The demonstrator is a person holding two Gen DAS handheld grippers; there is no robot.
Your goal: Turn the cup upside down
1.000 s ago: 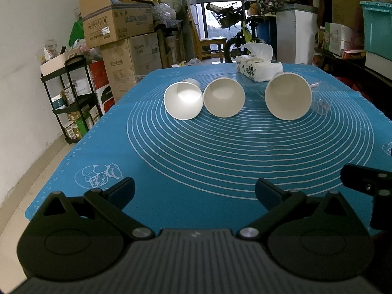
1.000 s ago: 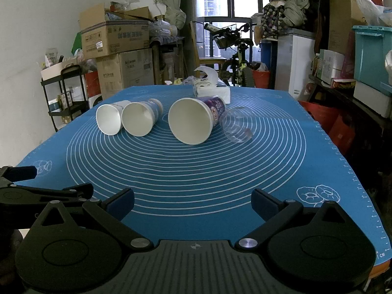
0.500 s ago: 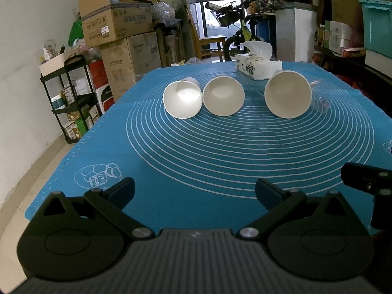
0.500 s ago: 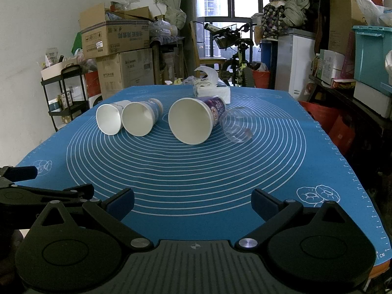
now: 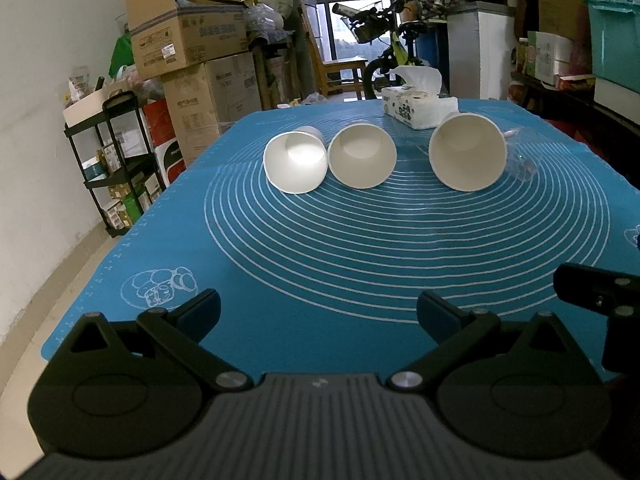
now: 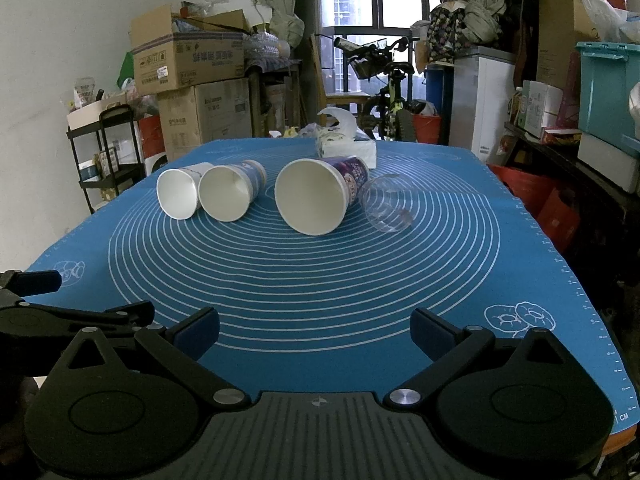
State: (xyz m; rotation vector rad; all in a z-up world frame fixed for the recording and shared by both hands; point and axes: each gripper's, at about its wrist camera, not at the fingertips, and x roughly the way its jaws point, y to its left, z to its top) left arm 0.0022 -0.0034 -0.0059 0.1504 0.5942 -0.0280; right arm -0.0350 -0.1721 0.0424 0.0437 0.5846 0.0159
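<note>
We hold the left hand-held gripper (image 5: 318, 314) with its fingers spread wide, gripping and touching nothing above the near edge of the blue mat (image 5: 360, 248) on the bench. Our right hand-held gripper (image 6: 315, 330) is likewise spread wide and empty. Well ahead of both, four cups lie on their sides, mouths toward us: a white cup (image 6: 178, 194) touching a blue-printed cup (image 6: 228, 196), then a larger purple-printed cup (image 6: 314, 200) with a clear plastic cup (image 6: 386, 208) just beside it. Farther still sits a tissue box (image 6: 346, 148).
</note>
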